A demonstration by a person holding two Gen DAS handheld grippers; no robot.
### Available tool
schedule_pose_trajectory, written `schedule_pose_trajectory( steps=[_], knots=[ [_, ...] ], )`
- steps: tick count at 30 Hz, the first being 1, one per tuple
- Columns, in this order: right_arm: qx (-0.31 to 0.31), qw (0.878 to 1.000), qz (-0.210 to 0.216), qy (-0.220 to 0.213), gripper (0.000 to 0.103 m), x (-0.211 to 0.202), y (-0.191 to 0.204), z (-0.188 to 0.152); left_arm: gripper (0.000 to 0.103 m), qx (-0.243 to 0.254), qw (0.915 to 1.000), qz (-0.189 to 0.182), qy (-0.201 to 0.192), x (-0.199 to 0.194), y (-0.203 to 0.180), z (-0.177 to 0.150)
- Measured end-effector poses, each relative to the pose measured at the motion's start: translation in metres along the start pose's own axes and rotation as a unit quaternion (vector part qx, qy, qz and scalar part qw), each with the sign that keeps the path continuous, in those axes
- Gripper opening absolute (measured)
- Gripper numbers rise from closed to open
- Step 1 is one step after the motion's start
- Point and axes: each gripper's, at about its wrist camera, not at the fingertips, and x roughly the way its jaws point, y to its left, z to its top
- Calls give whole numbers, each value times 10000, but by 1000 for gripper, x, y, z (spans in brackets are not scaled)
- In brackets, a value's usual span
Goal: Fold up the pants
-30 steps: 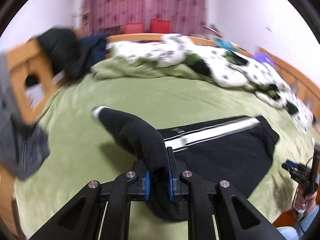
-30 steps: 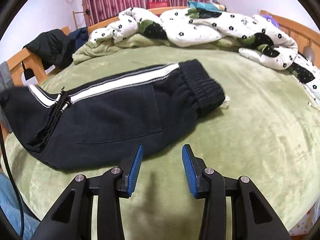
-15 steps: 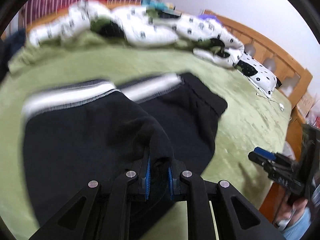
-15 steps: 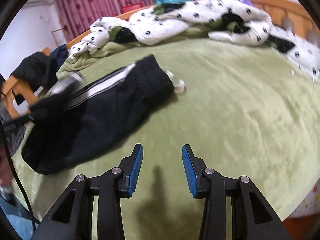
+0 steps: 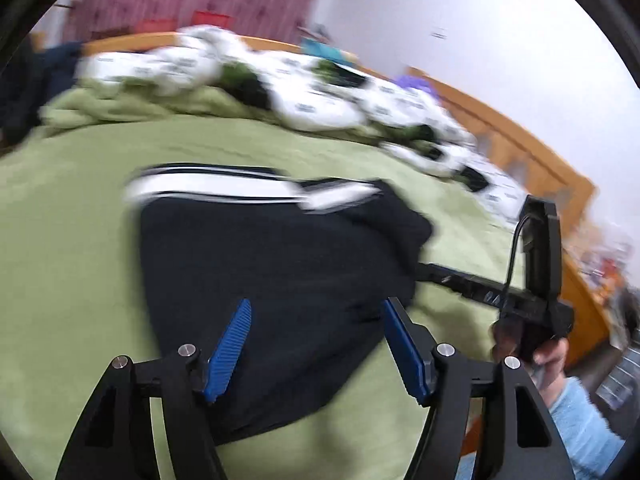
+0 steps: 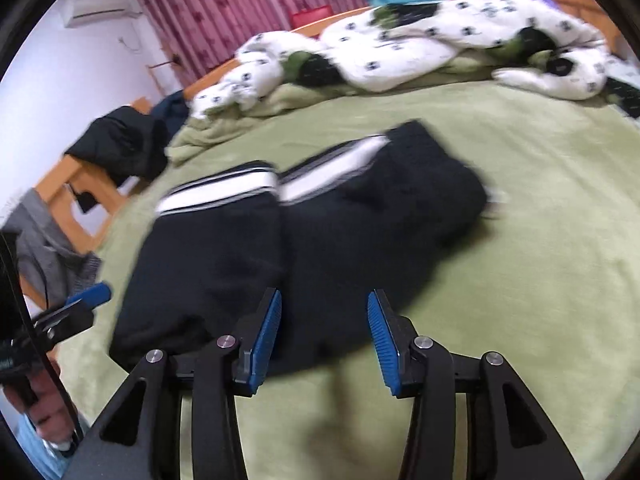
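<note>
Black pants (image 5: 280,264) with a white side stripe lie doubled over on the green blanket (image 5: 72,240), the two stripe ends side by side. My left gripper (image 5: 318,346) hovers over their near edge. Its jaws are opening and the blue pads (image 5: 232,344) touch no cloth. In the right wrist view the same pants (image 6: 340,232) lie just ahead of my right gripper (image 6: 323,340). Its jaws are opening a little, with nothing between them. The right gripper (image 5: 472,286) also shows at the right of the left wrist view, held by a hand (image 5: 554,354).
A white spotted duvet (image 6: 420,48) is heaped along the far side of the bed. The wooden bed frame (image 5: 520,148) runs behind it. Dark clothes (image 6: 120,144) hang over a wooden frame at the left, with grey clothing (image 6: 44,244) below. Bare blanket (image 6: 540,240) spreads right of the pants.
My left gripper carried the pant leg end over onto the rest of the pants, then opened and let it go. My right gripper swung away and back toward the pants.
</note>
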Motion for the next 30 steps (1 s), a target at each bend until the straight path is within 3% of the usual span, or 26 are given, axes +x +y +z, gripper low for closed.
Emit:
schedule_pose_trajectory(
  steps=[2, 4, 6, 7, 11, 17, 20, 22, 25, 30],
  knots=[
    [42, 9997, 53, 253, 47, 28, 12, 1, 65, -127, 9990, 428, 89, -15, 25, -13],
    [222, 9981, 142, 557, 46, 53, 16, -3, 65, -388, 9977, 501, 260, -21, 47, -28],
    [389, 9963, 314, 695, 39, 67, 18, -6, 65, -646, 9959, 437, 467, -21, 62, -49],
    [413, 9961, 344, 694, 31, 69, 20, -6, 65, -745, 9951, 389, 518, -21, 67, -58],
    [317, 9978, 341, 469, 19, 60, 31, -1, 65, -956, 9942, 261, 409, -5, 67, -75],
    [109, 9977, 662, -34, 17, 20, 44, 31, 68, -1172, 9909, 565, 344, 42, 57, -83],
    [-1, 9965, 817, -150, 17, 7, 45, 45, 68, -1276, 9899, 592, 160, 43, 46, -84],
    [-186, 9971, 695, -255, 17, 0, 42, 52, 68, -1325, 9896, 540, 127, 43, 35, -81],
    [-214, 9974, 571, -397, 17, -10, 26, 63, 68, -1060, 9935, 403, 68, 45, 21, -77],
    [-130, 9978, 370, -532, 16, -23, -14, 78, 67, -597, 9964, 489, 364, 57, 12, -76]
  ],
)
